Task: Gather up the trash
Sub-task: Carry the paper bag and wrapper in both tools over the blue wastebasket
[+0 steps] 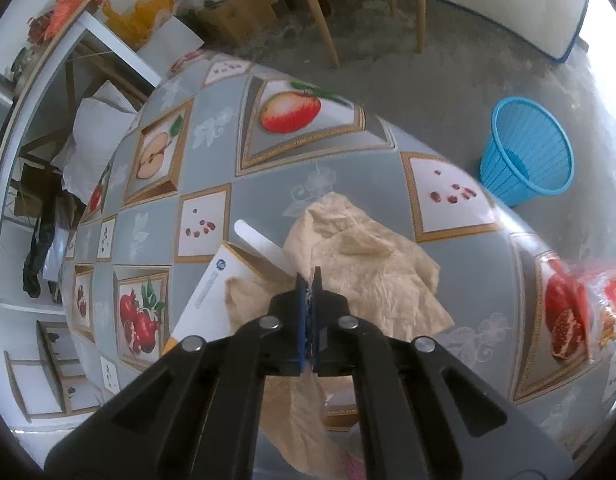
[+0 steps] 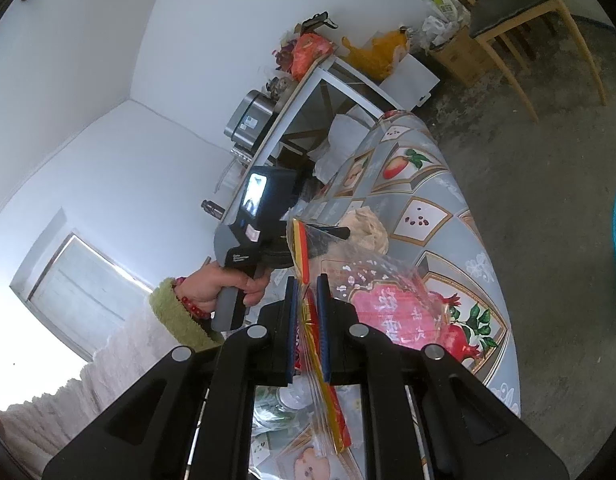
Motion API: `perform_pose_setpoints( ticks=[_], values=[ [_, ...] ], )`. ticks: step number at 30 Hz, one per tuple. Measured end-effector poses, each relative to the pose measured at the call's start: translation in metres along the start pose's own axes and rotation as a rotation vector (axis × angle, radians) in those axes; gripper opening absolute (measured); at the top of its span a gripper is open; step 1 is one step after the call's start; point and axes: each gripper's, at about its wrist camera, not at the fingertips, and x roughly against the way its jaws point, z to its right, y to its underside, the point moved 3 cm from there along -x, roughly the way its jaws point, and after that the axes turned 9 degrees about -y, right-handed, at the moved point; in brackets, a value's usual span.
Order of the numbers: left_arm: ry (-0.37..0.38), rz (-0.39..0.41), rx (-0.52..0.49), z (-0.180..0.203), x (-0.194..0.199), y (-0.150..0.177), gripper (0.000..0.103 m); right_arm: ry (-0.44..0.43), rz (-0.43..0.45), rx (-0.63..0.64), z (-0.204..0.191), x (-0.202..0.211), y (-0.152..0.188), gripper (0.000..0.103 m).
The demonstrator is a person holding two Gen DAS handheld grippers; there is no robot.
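Left gripper [image 1: 308, 276], jaws pinched shut on crumpled beige paper napkin [image 1: 360, 272]; right gripper [image 2: 307, 280], jaws clamped on clear crinkly plastic wrapper with red and yellow print [image 2: 364, 292].

Napkin lies on fruit-patterned grey tablecloth [image 1: 336, 152], partly over white printed card [image 1: 211, 284] at 9 o'clock. Blue ribbed plastic wastebasket [image 1: 528, 152] stands on the floor at 2 o'clock. In the right wrist view, a hand [image 2: 219, 284] in a green cuff grips the left gripper's handle at 10 o'clock.

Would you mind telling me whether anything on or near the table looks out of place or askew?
Yes. The blue wastebasket lies tipped on its side on the floor beside the table, so trash cannot be dropped in. On the table, a crumpled beige paper sprawls over a small card box, pinched by the left gripper.
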Motion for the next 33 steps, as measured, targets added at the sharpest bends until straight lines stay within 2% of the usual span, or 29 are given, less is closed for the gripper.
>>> perform_pose_setpoints(
  ticks=[11, 17, 22, 27, 33],
  values=[
    [0.071, 0.162, 0.161, -0.015, 0.082, -0.005, 0.000, -0.015, 0.066, -0.009, -0.003, 0.029, -0.009, 0.006],
    [0.123, 0.207, 0.185, 0.005, 0.114, -0.014, 0.000, -0.013, 0.099, -0.048, 0.007, 0.045, -0.012, 0.005],
    [0.186, 0.233, 0.189, 0.037, 0.131, -0.027, 0.000, 0.033, 0.163, -0.045, 0.016, 0.075, -0.019, 0.005],
    [0.245, 0.233, 0.180, 0.087, 0.131, -0.051, 0.000, 0.189, 0.286, -0.030, 0.035, 0.135, -0.034, 0.005],
    [0.332, 0.172, 0.122, 0.184, 0.107, -0.101, 0.000, 0.445, 0.418, -0.045, 0.073, 0.214, -0.048, 0.005]
  ],
)
